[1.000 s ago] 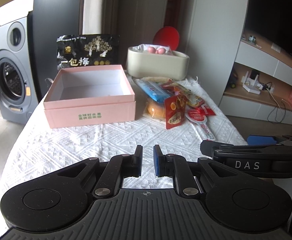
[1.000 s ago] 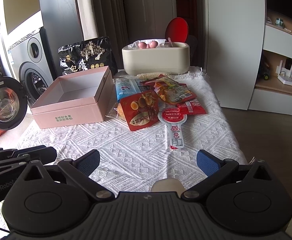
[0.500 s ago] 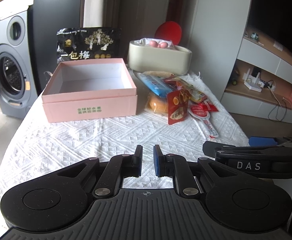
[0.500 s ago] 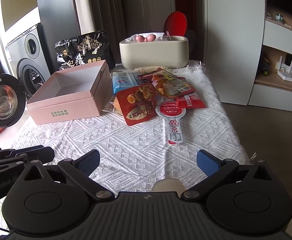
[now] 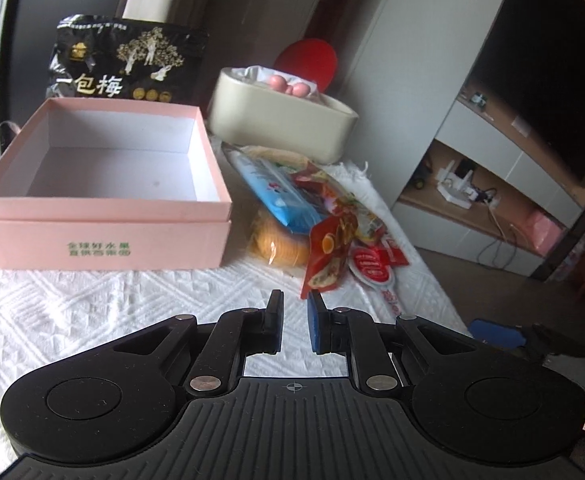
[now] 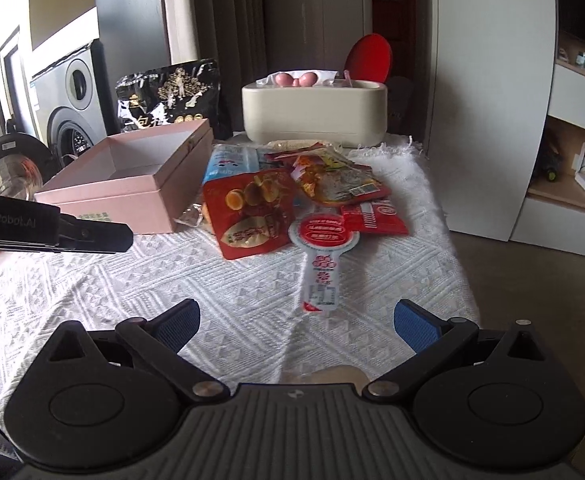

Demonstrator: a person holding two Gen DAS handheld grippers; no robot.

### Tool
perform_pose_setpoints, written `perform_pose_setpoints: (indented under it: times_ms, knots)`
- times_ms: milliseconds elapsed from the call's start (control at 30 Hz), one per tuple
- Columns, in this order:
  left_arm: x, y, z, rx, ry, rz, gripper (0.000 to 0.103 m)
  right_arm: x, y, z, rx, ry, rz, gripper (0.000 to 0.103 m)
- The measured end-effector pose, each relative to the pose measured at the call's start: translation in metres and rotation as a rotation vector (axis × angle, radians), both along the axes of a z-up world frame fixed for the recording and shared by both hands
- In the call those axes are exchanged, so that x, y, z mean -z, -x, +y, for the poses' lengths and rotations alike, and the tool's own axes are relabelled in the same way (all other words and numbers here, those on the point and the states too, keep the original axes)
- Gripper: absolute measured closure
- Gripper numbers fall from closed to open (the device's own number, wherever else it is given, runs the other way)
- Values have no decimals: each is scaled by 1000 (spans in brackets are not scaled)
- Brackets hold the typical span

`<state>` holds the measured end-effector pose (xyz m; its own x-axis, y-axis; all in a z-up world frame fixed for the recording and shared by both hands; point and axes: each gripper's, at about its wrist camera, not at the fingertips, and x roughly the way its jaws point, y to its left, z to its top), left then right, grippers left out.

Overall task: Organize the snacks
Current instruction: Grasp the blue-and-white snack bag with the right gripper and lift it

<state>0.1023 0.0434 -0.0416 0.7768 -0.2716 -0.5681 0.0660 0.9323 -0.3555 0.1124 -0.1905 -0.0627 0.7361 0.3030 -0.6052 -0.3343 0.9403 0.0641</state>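
snacks heaped beside pink box | cream tub behind (holding pink eggs)

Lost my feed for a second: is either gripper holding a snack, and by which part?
Nothing is held. The left gripper is nearly shut on air; the right gripper is wide open, short of the snack pile.

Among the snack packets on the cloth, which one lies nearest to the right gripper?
The long white packet with the round red label; its narrow end points toward the right gripper, ahead of the other packets.
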Motion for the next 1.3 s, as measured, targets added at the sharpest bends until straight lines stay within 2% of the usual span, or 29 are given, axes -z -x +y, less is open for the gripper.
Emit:
perform_pose_setpoints:
  times_ms: [67,133,233,367,500,533,633,733,800,833,900,1067,1300]
  knots:
    - [1,-15,10,9,67,-2,88,-2,-16,-3,10,1,-4,0]
    - [0,-25,17,-5,83,-2,88,-5,-31,-3,0,-9,-15,0]
    - [2,-32,27,-58,65,13,88,-6,-47,13,-67,-17,-42,0]
    - [8,-28,41,-48,47,26,88,0,-65,48,-171,26,-76,0]
    - [12,-19,54,-47,33,29,88,-14,-94,65,-214,-46,-68,0]
    - [14,-18,58,-54,38,32,88,-19,-105,69,-212,-71,-40,0]
    - [20,-16,65,-65,66,42,88,-23,-146,81,-221,-163,122,1]
    - [25,-10,69,-62,80,45,88,-11,-174,102,-209,-118,243,1]
    - [27,-7,72,-56,85,46,88,-3,-182,110,-171,-79,262,1]
    - [29,-5,74,-57,86,48,88,-1,-183,112,-157,-63,259,1]
    - [31,-1,78,-62,92,51,88,1,-184,111,-154,-64,272,16]
    - [39,5,92,-95,120,64,88,-9,-155,100,-196,-55,288,19]
    - [35,19,96,-89,158,52,88,-23,-77,75,-219,-148,320,19]
